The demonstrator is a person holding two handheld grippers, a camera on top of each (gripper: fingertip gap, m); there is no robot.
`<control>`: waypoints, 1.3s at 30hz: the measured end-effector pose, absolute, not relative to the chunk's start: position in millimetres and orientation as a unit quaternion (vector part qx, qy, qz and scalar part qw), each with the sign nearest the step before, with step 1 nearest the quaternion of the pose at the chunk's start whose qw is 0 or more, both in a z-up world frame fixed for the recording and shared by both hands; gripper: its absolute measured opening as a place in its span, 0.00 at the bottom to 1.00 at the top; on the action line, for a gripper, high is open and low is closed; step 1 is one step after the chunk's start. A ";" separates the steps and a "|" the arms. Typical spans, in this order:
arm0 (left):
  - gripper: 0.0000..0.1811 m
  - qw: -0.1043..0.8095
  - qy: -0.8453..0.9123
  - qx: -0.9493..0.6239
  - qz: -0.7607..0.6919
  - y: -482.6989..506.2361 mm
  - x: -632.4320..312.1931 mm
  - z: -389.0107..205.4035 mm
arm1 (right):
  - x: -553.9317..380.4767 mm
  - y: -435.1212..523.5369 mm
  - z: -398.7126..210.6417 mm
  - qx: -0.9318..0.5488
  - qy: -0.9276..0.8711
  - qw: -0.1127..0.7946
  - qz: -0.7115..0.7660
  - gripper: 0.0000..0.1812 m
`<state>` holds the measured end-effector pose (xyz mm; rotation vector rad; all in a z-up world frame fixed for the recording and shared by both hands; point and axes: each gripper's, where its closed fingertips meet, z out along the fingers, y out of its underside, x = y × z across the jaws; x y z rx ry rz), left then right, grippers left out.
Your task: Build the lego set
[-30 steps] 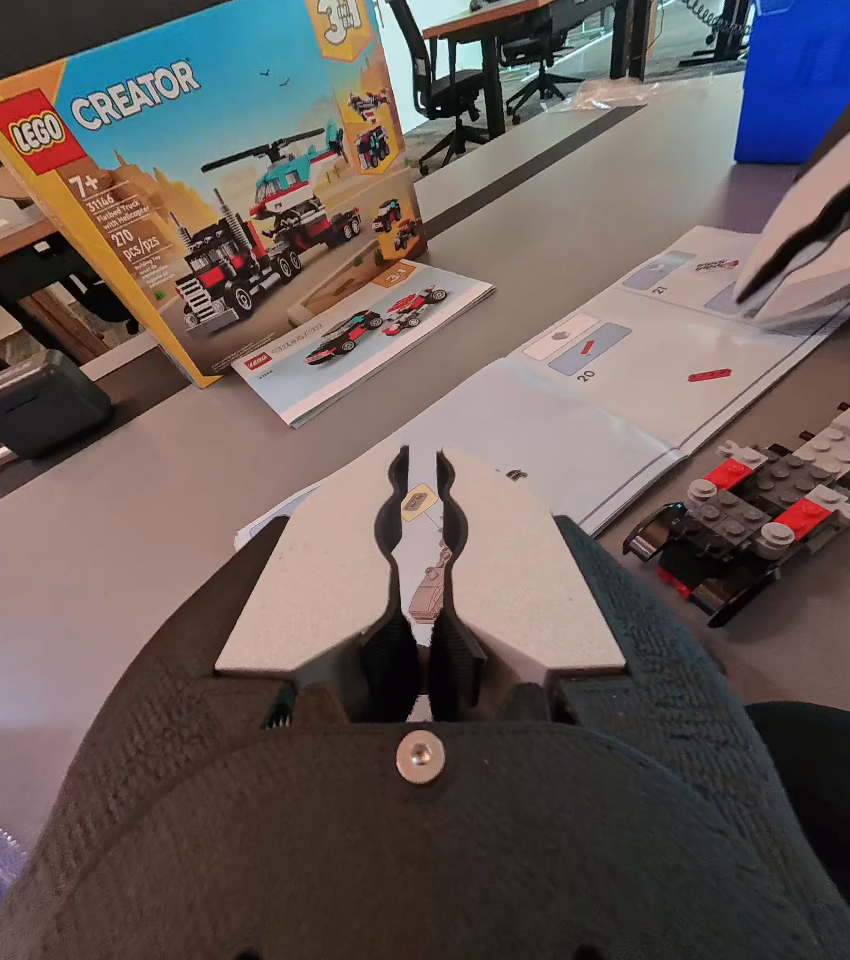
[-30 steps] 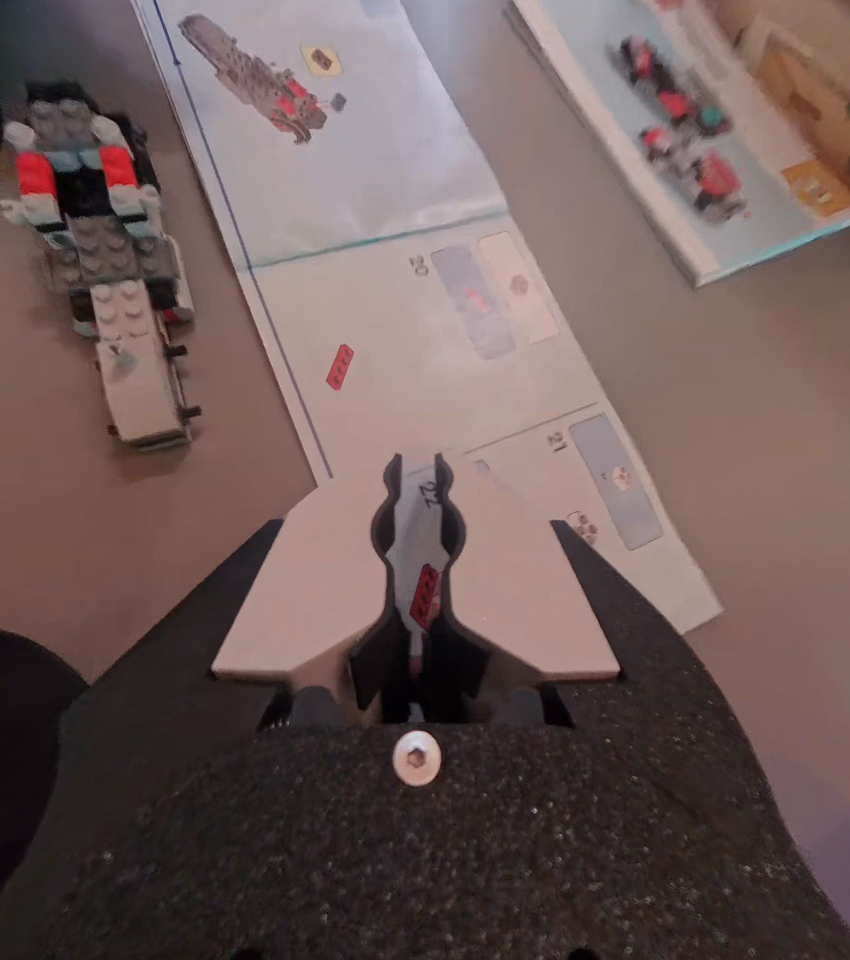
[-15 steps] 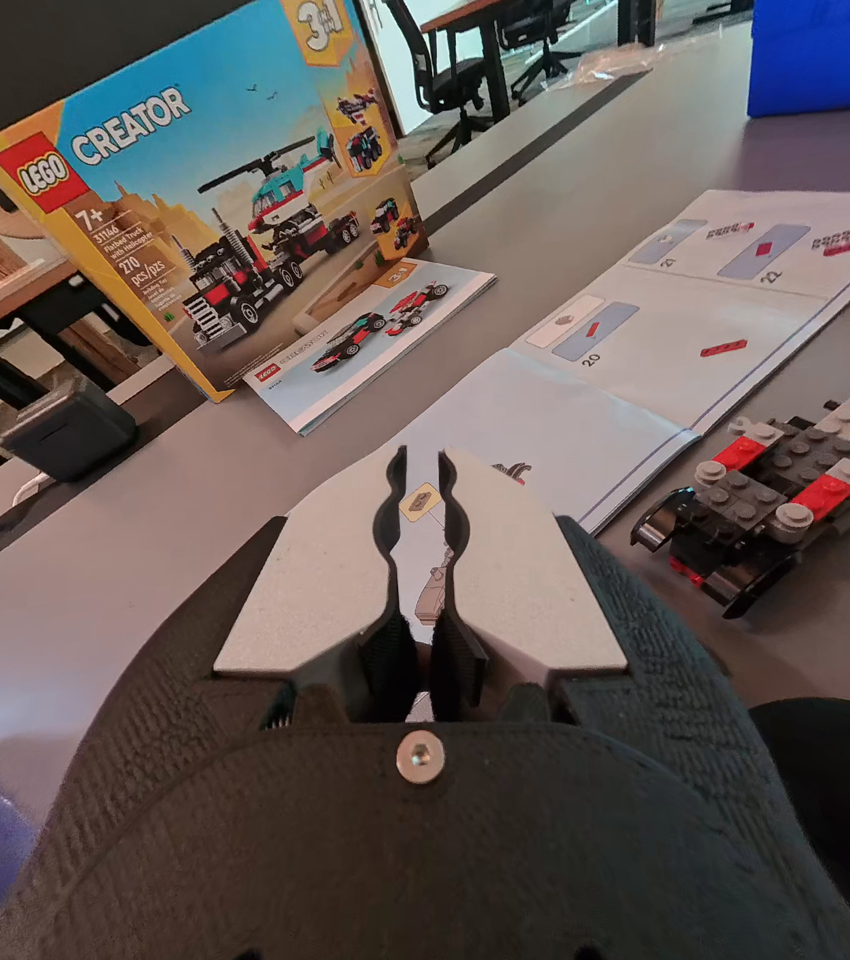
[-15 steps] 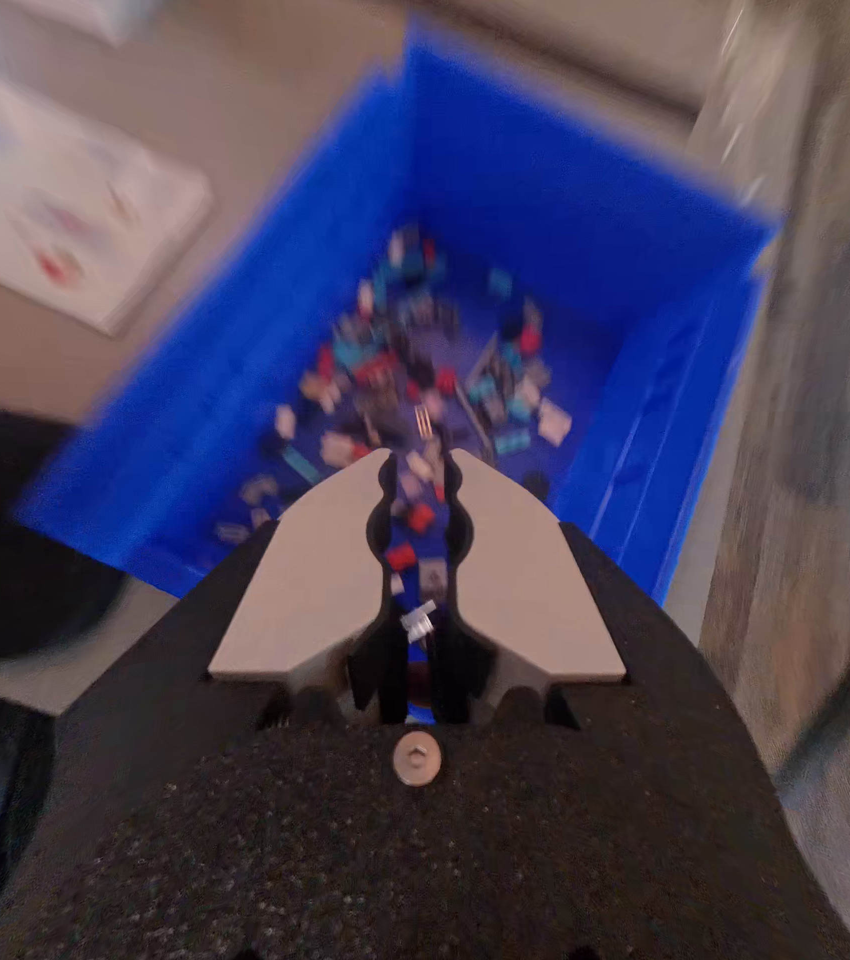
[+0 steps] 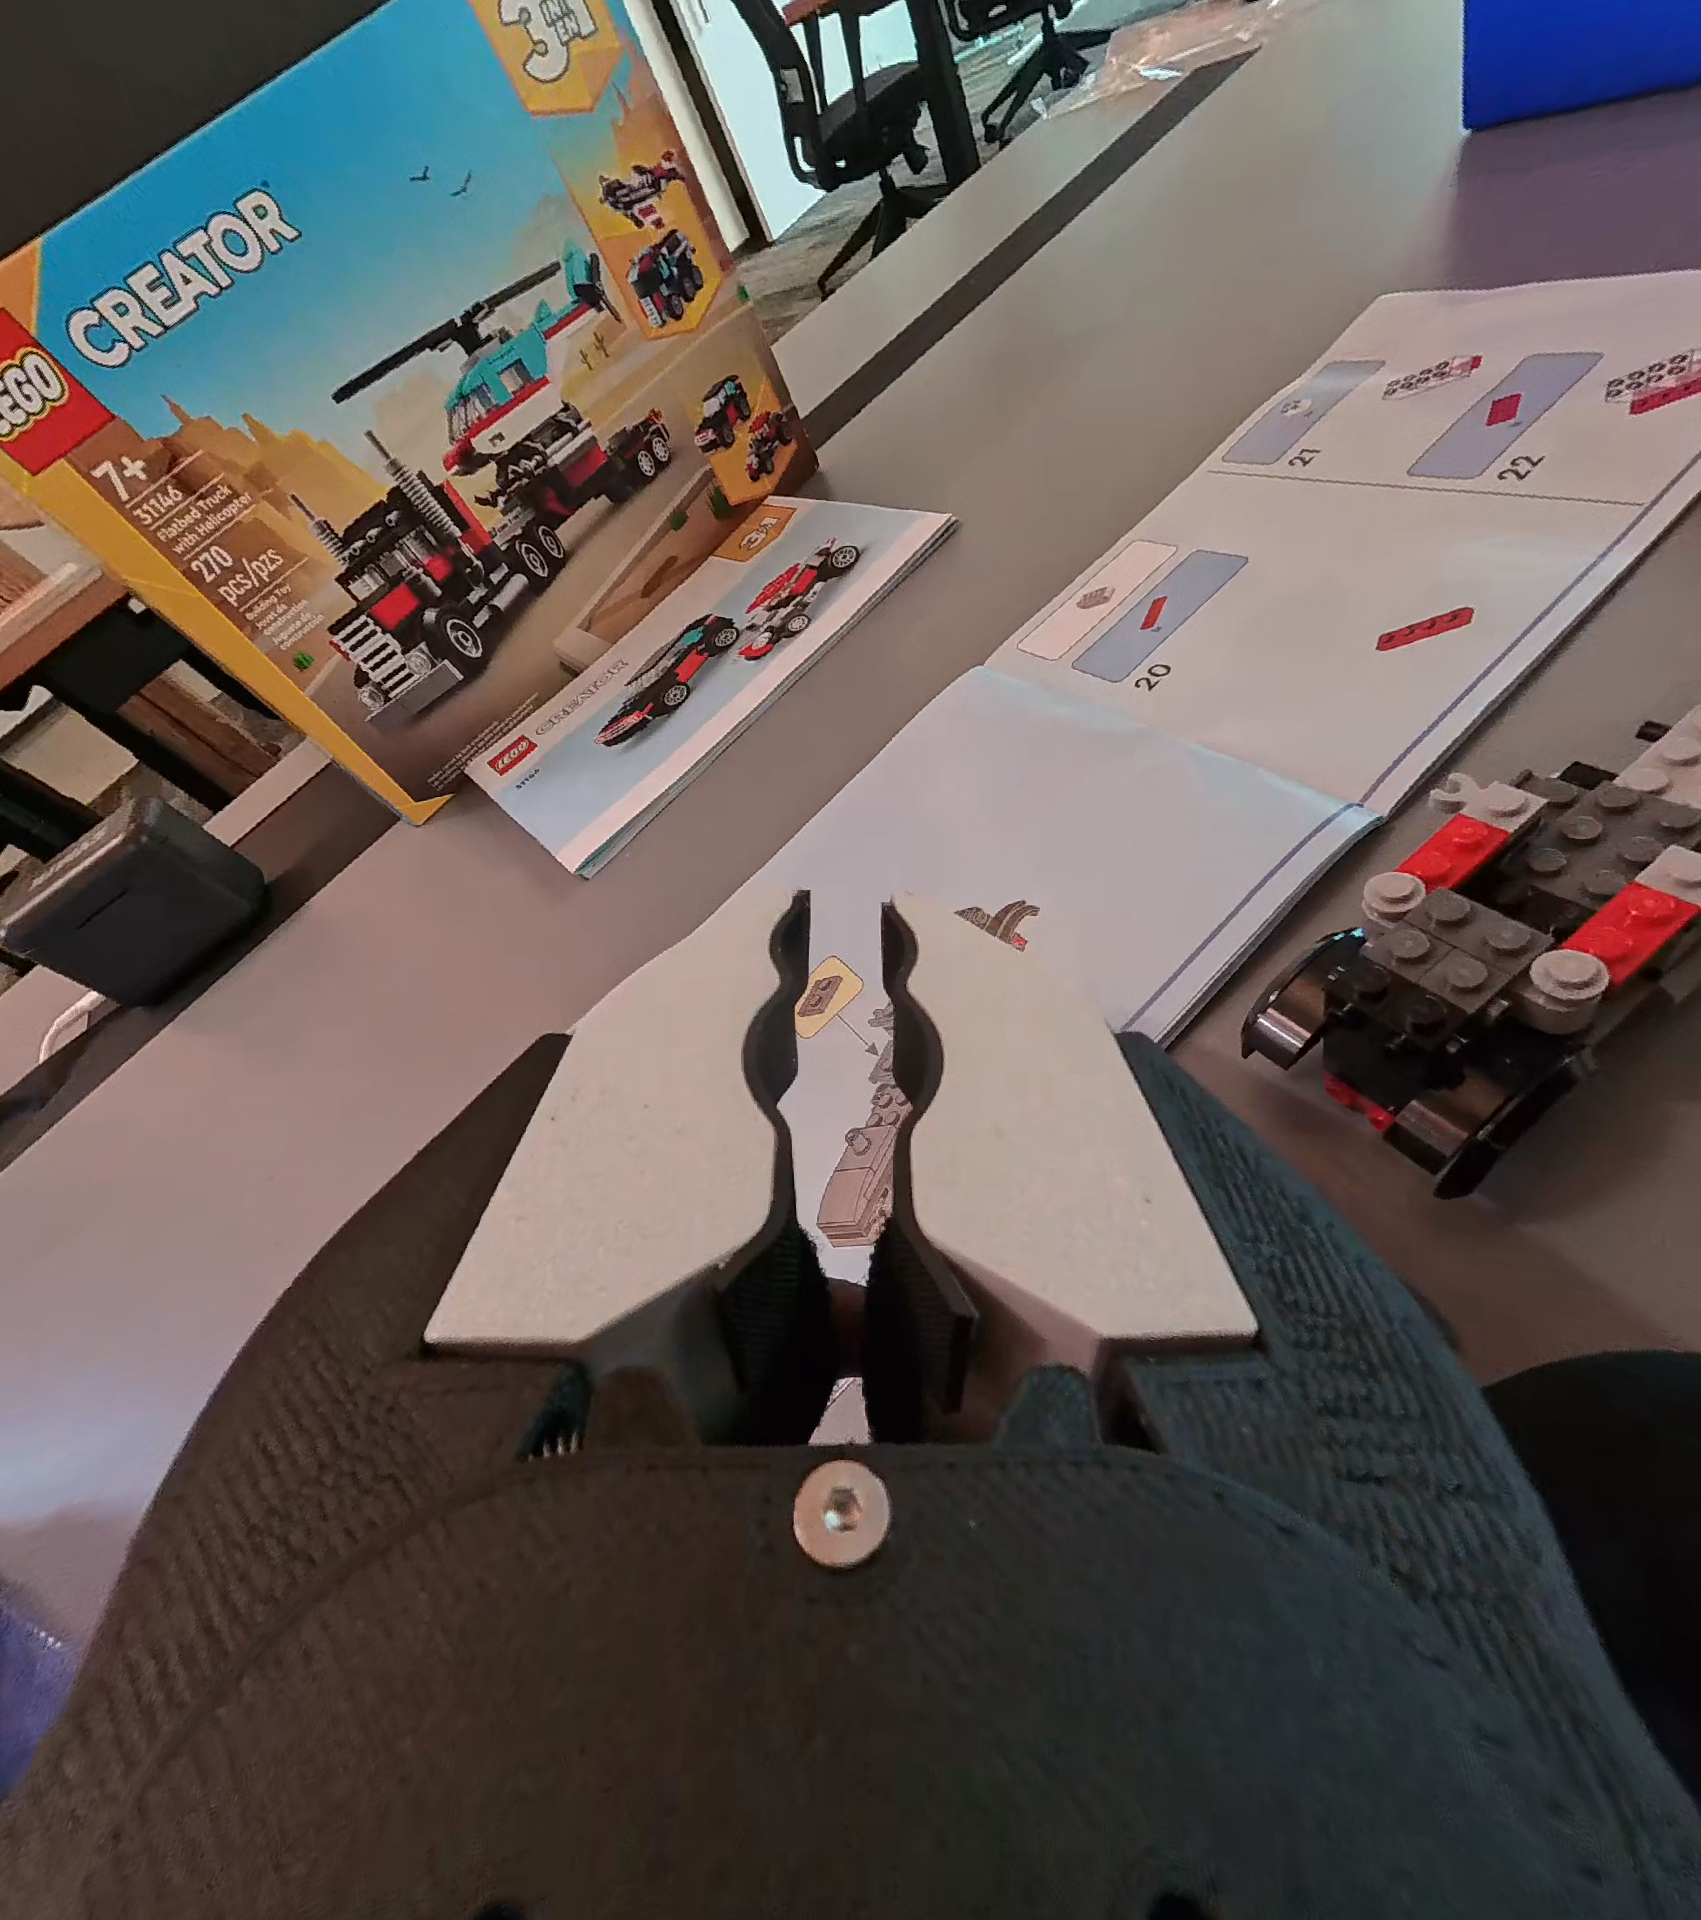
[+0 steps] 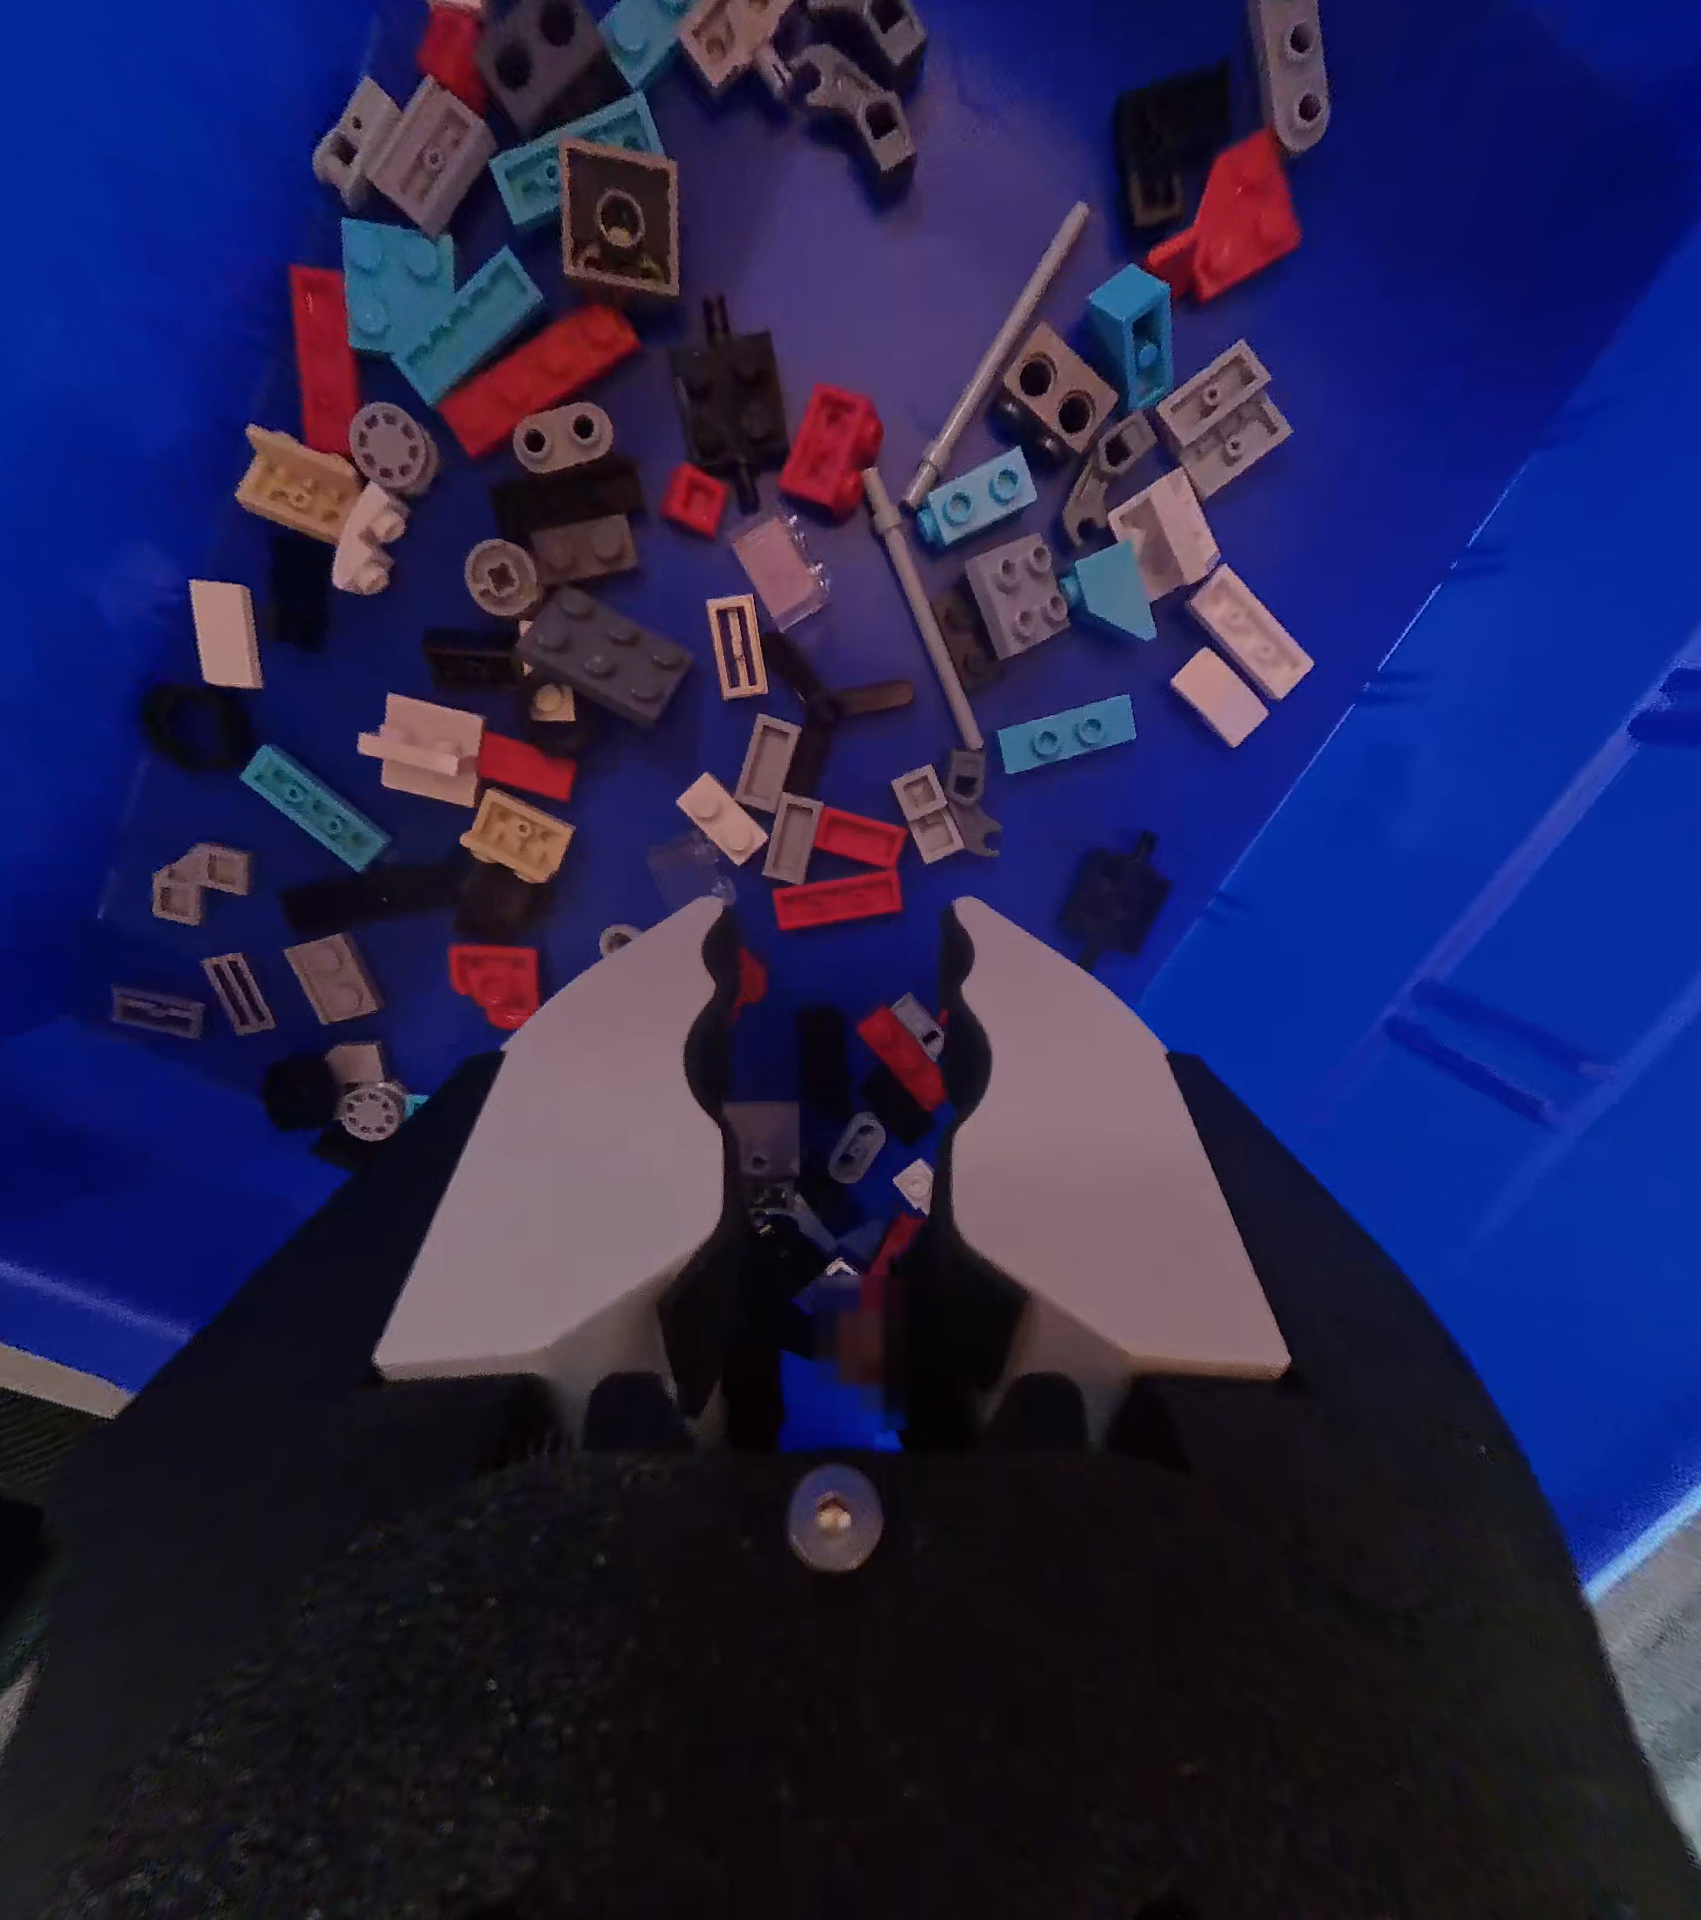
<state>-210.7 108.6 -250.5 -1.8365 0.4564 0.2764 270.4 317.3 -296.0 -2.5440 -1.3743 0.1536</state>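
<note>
Inside the blue bin (image 6: 1448,727), your right tongs (image 6: 835,914) hang over the loose lego pieces (image 6: 607,649), spread apart with nothing between the fingers; a red plate (image 6: 835,899) lies just past the tips. On the grey tabletop (image 5: 202,1143), your left tongs (image 5: 846,914) sit nearly closed, only a narrow slit between the fingers, holding nothing, poised over the open instruction booklet (image 5: 1085,790). A small red plate (image 5: 1426,629) lies on the booklet's right page. The partly built model (image 5: 1573,914), black and grey with red plates, rests on the tabletop just beside the booklet's near edge. The set's box (image 5: 358,436) stands upright farther back, a second booklet (image 5: 721,665) lying flat against its foot.
</note>
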 end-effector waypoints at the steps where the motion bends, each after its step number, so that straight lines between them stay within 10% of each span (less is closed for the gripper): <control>1: 0.07 0.576 0.197 -0.784 0.119 108.5 -210.2 -250.8 | 267.9 318.1 -295.0 -0.873 -0.468 0.124 0.060 0.20; 28: 0.09 0.591 0.208 -0.772 0.105 106.6 -205.7 -246.5 | 266.3 316.7 -302.7 -0.846 -0.528 0.061 0.041 0.14; 39: 0.10 0.659 0.159 -0.734 0.041 101.6 -201.7 -216.9 | 95.2 230.1 -112.2 -0.611 -0.570 0.463 0.295 0.13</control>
